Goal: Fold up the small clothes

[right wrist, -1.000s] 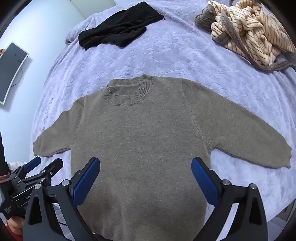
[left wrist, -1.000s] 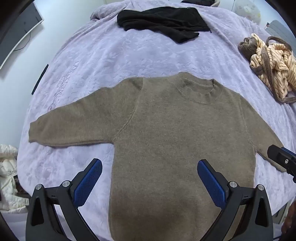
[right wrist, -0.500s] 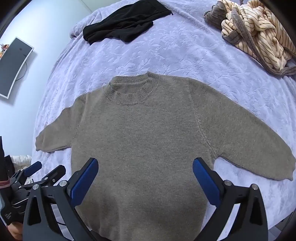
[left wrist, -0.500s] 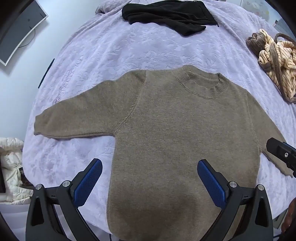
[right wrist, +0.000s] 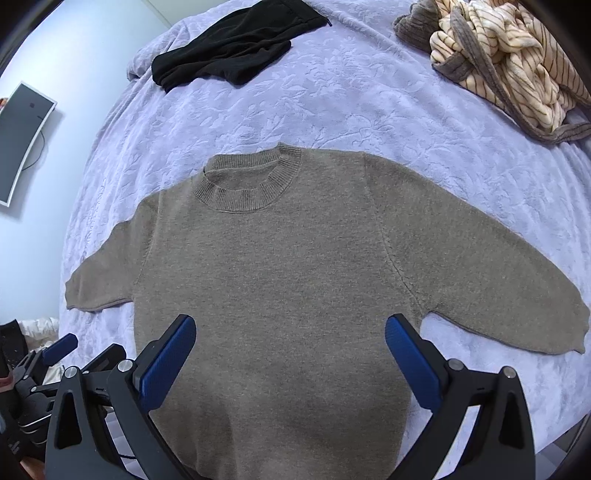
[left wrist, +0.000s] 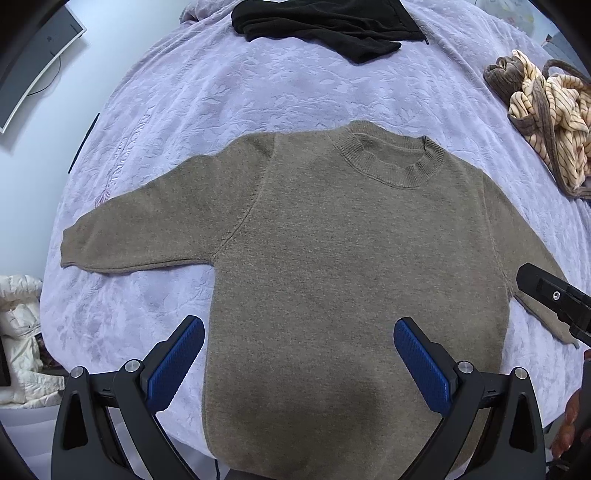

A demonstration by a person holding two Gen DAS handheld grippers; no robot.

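I hold both tools wide apart over the sweater [left wrist: 332,258]: left tool [left wrist: 299,365] nearer its left sleeve [left wrist: 147,229], right tool [right wrist: 291,362] nearer the other.

Both wrist views look down from above the bed's [left wrist: 295,92] near edge toward its far edge — left camera further left, right further right — sharing the spread sweater [left wrist: 351,277] and far-edge clothes.

Taupe sweater [left wrist: 343,266], lavender floral-embossed bedspread [left wrist: 258,88], black garment [left wrist: 325,26], cream-striped garment [right wrist: 506,62].
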